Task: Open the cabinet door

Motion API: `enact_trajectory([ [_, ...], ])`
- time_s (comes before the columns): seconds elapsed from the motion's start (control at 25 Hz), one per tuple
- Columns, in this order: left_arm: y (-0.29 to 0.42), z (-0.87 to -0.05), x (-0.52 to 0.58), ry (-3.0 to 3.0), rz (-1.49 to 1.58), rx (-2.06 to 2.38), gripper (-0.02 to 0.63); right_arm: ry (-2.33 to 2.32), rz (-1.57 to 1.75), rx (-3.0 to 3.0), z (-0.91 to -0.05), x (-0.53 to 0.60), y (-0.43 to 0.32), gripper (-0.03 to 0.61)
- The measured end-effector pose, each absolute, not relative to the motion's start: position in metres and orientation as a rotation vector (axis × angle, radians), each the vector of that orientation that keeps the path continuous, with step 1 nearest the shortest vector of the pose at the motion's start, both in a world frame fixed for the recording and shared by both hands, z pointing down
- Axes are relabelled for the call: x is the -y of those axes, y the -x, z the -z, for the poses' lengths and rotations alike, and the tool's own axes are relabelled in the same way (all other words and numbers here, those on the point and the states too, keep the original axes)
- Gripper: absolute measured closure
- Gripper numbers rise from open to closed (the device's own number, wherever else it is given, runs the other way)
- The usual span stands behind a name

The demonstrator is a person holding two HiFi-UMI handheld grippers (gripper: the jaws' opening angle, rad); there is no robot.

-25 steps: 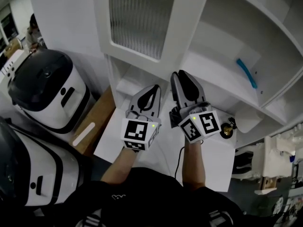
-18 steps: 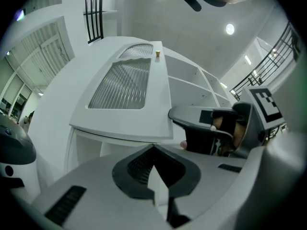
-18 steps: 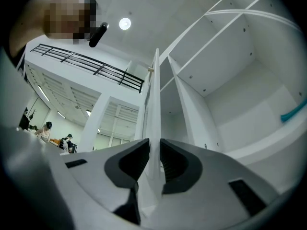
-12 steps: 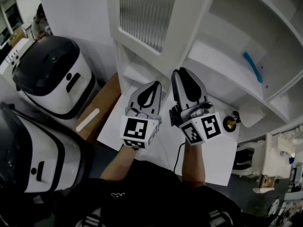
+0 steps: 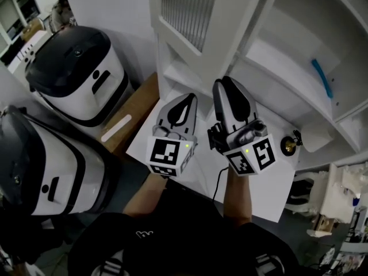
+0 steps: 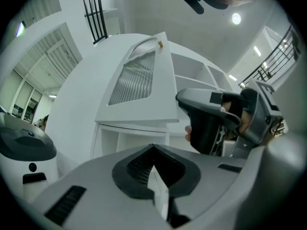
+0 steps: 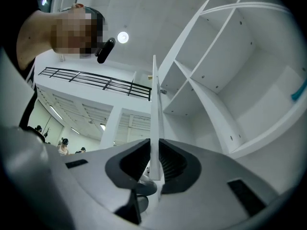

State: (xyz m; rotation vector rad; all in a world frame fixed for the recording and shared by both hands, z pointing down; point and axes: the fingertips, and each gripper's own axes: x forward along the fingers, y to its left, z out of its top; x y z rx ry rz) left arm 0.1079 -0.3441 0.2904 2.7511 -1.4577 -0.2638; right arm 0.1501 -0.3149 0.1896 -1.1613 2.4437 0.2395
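Note:
The white cabinet door (image 5: pixel 227 36), with a ribbed glass pane, stands swung out from the open shelves. My right gripper (image 5: pixel 223 85) is at the door's lower free corner. In the right gripper view the door's thin edge (image 7: pixel 154 109) runs up between the jaws of the right gripper (image 7: pixel 154 143). The jaws are closing on it, and both pads lie against its faces. My left gripper (image 5: pixel 187 99) sits just to the left, below the door's bottom rail, shut and holding nothing. The left gripper view shows the door (image 6: pixel 139 80) ahead of the left gripper (image 6: pixel 153 150) and the right gripper (image 6: pixel 216 119) beside it.
Two white-and-black appliances (image 5: pixel 75 68) (image 5: pixel 40 171) stand at the left beside a wooden board (image 5: pixel 135 117). A white panel (image 5: pixel 264 188) lies under my hands, with a small brass knob (image 5: pixel 286 145) at its right. A blue object (image 5: pixel 322 76) rests on a cabinet shelf.
Both grippers have shifted left relative to the cabinet. The right gripper's tip was just right of the door's lower corner and is now at it. The door's swing looks the same.

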Motion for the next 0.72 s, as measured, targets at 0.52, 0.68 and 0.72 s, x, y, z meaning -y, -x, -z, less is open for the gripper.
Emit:
enact_trajectory([
  [0.52, -0.073, -0.308, 0.340, -2.683, 0.203, 1.530, 0.609, 0.900, -0.238, -2.530, -0.188, 0.292, -0.100, 0.509],
  [0.68, -0.053, -0.315, 0.342, -2.646, 0.194, 1.576, 0.609, 0.824, -0.220, -2.536, -0.188, 0.286, -0.083, 0.509],
  [0.72, -0.048, -0.315, 0.342, -2.637, 0.195, 1.588, 0.609, 0.807, -0.226, -2.543, -0.187, 0.284, -0.077, 0.509],
])
